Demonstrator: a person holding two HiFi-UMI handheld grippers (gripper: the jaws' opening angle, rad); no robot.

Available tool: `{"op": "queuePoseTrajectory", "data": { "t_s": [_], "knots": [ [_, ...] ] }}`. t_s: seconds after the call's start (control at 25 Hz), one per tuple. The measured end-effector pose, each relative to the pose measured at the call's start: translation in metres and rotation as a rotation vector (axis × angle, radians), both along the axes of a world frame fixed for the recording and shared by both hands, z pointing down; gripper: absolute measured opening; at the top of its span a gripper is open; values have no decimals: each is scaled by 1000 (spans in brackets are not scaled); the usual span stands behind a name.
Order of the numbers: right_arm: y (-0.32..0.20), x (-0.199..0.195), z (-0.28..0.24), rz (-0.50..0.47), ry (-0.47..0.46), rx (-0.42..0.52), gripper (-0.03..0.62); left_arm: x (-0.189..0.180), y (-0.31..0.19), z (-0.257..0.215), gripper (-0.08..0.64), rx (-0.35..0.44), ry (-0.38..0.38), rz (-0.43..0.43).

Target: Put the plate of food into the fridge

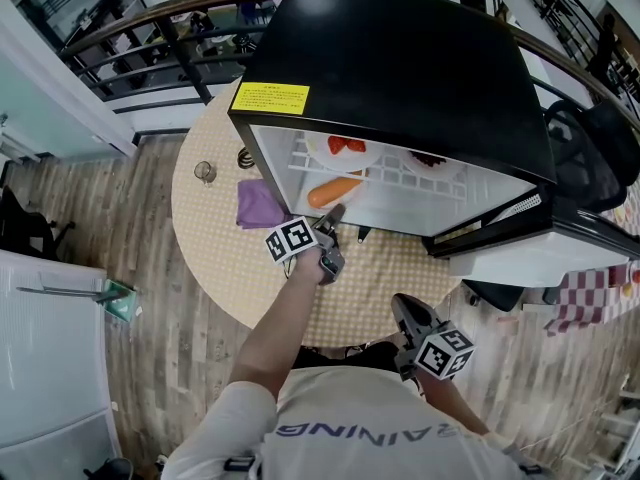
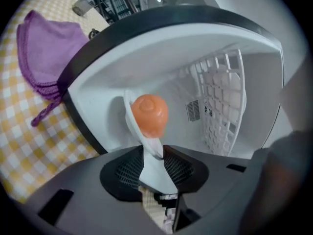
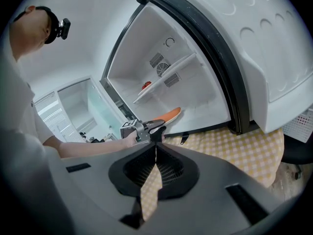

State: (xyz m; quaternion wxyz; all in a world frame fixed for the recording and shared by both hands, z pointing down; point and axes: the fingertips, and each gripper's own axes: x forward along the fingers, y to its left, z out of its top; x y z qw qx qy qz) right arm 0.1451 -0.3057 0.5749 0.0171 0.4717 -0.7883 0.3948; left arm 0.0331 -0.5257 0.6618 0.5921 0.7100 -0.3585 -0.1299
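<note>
White round plate of orange food [image 2: 128,116] lay on the open black fridge's [image 1: 400,58] floor, centre frame. The left gripper [image 2: 155,153] stood released, jaws astride the plate's rim. The right gripper [image 3: 155,147] was clenched on nothing. A skewed withdrawal could drag the plate out.

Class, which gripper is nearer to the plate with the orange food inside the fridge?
Left. The left gripper is at the plate's rim, at the fridge opening; the right gripper is held back near the person's body, well clear of the plate.
</note>
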Motion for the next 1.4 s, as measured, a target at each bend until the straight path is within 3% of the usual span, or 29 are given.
{"op": "queuePoseTrajectory", "data": {
  "t_s": [0.24,0.44,0.64,0.88,1.08,1.2,1.4],
  "knots": [
    [1,-4,-1,-11,2,3,23,15,22,11,121,70,-279,272],
    [4,-9,0,-19,-1,-1,23,8,26,19,120,14,-344,319],
    [5,-9,0,-22,-1,0,23,4,37,29,121,-74,-346,361],
    [8,-11,-1,-27,-2,3,23,1,41,39,51,-26,-556,428],
    [10,-12,-1,-25,-5,0,23,-4,44,36,11,-72,-466,366],
    [11,-11,0,-19,-2,-2,23,-12,55,36,10,-82,-456,351],
    [7,-9,-5,-7,3,15,23,-33,82,8,9,25,-459,307]
  ]
}}
